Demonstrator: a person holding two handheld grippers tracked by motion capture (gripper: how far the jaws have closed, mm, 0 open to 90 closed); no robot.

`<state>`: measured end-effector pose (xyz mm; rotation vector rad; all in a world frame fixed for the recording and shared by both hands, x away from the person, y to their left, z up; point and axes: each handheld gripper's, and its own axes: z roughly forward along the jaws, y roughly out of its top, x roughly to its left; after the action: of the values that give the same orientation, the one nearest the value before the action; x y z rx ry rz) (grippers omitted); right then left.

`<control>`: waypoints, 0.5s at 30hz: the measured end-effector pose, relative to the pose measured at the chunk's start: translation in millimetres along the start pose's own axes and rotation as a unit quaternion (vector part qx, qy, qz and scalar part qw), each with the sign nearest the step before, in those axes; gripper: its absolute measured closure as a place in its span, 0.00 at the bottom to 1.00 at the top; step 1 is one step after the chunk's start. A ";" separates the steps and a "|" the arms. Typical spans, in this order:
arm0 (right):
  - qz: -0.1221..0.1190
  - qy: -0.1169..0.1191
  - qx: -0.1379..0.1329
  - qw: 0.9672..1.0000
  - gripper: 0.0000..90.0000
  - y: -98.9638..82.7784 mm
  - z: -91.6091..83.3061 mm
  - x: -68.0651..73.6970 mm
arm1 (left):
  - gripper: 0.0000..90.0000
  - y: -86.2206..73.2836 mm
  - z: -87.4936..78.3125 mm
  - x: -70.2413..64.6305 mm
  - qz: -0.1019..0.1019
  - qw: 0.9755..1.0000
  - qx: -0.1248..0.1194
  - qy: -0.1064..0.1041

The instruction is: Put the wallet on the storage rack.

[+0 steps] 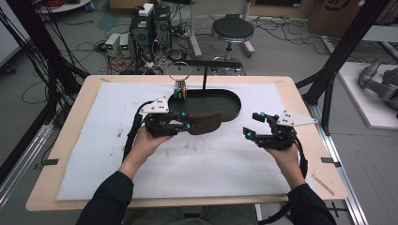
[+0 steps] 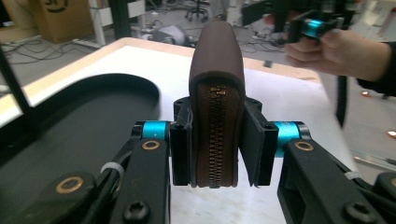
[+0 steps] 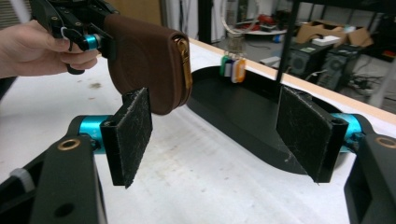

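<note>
- At centre of the high view: left claw (image 1: 184, 123) clamped on one end of a brown zippered pouch (image 1: 204, 122), held clear of the surface, its far end over the near rim of the black oval tray (image 1: 232, 104).
- Seen along the left claw's jaws: pads pressing both flat sides of the pouch (image 2: 216, 88), zipper edge turned toward the camera; probably gripped this way to leave the zipper reachable.
- At right of the high view: right claw (image 1: 250, 125) apart from the pouch, jaws spread wide, nothing between them; likely freshly let go or readying to take hold.
- In the upper left of the right gripper view: pouch (image 3: 147, 60) just beyond the open pads.
- Under everything: white mat (image 1: 112, 154) on a wooden surface (image 1: 80, 105), faintly stained.
- On the tray's far end: small stand with coloured tags (image 1: 179, 91).
- Beyond: stool (image 1: 232, 29), computer towers (image 1: 150, 26), cables across the floor.
</note>
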<state>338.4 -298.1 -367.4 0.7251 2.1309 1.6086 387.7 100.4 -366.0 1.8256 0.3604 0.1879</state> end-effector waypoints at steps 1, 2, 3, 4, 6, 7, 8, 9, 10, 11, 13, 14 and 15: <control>-0.001 -0.005 0.000 1.000 0.31 -0.2 -0.8 -0.6 | 0.75 1.7 1.6 2.6 0.002 1.000 0.000 0.006; 0.000 -0.008 0.000 1.000 0.31 -0.3 -1.4 -1.2 | 0.75 3.0 3.3 5.2 0.001 1.000 -0.004 0.012; 0.001 -0.010 -0.001 1.000 0.31 -0.4 -2.1 -1.5 | 0.75 4.8 5.2 8.5 -0.001 1.000 -0.001 0.013; 0.002 -0.013 -0.002 1.000 0.31 -0.5 -2.9 -2.1 | 0.75 6.5 7.6 11.4 0.000 1.000 0.000 0.018; 0.003 -0.018 -0.004 1.000 0.31 -0.5 -4.3 -3.0 | 0.75 9.7 11.9 16.6 0.001 1.000 0.005 0.026; 0.003 -0.020 -0.005 1.000 0.31 -0.6 -5.0 -3.5 | 0.75 11.5 15.1 20.2 0.003 0.999 0.006 0.032; 0.004 -0.023 -0.006 1.000 0.31 -0.7 -5.9 -4.2 | 0.75 12.8 17.8 23.2 0.003 0.999 0.007 0.037; 0.003 -0.027 -0.006 1.000 0.31 -0.9 -6.5 -4.7 | 0.75 13.9 20.4 26.4 0.005 0.999 0.010 0.041; 0.005 -0.028 -0.005 1.000 0.31 -1.0 -7.1 -5.1 | 0.75 14.7 23.2 29.3 0.005 0.999 0.012 0.047; 0.006 -0.029 -0.006 1.000 0.31 -1.3 -7.5 -6.1 | 0.75 15.4 25.6 32.5 0.007 0.999 0.016 0.052; 0.008 -0.032 -0.006 0.999 0.31 -1.7 -8.6 -7.5 | 0.75 15.3 30.3 37.3 0.007 0.998 0.015 0.059; 0.008 -0.033 -0.007 0.999 0.31 -1.9 -9.0 -8.2 | 0.75 14.8 33.4 41.0 0.006 0.998 0.017 0.063; 0.010 -0.036 -0.006 0.999 0.31 -2.2 -10.0 -8.9 | 0.75 14.0 35.8 43.8 0.005 0.998 0.019 0.066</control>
<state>339.4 -311.6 -366.8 0.7896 2.0688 1.5794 442.0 79.2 -365.2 1.8574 0.4494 0.3115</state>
